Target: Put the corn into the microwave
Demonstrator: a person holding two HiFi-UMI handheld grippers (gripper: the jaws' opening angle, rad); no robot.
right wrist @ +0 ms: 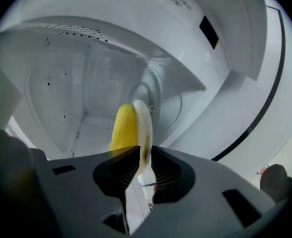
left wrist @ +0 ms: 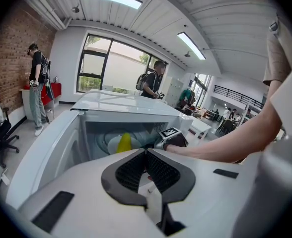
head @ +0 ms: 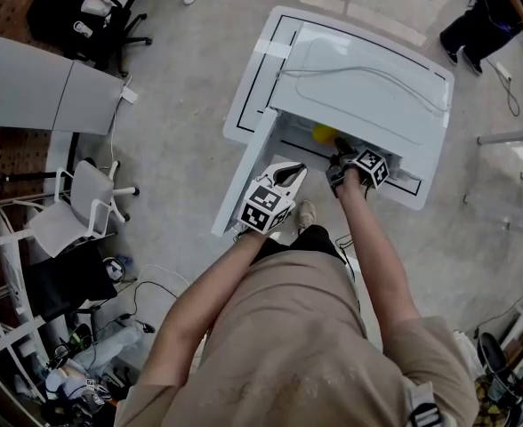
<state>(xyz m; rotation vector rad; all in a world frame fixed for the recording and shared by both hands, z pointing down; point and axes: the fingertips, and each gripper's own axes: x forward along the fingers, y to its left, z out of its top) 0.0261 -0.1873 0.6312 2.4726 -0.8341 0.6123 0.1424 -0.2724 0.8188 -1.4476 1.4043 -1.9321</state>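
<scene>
Head view only catches a yellow blob, but the right gripper view shows the corn (right wrist: 126,128) between the right gripper's (right wrist: 142,151) barely parted jaws. Its long axis points straight off the jaws into the microwave (right wrist: 61,83). Left gripper (left wrist: 146,151) is closed on nothing.

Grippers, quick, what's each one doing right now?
Left gripper: closed, nothing in it.
Right gripper: slightly open, the corn between its jaws, inside the microwave.

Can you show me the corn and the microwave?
corn (right wrist: 123,128), right gripper view, on its yellow side.
microwave (head: 359,118), head view, on its white top.
</scene>
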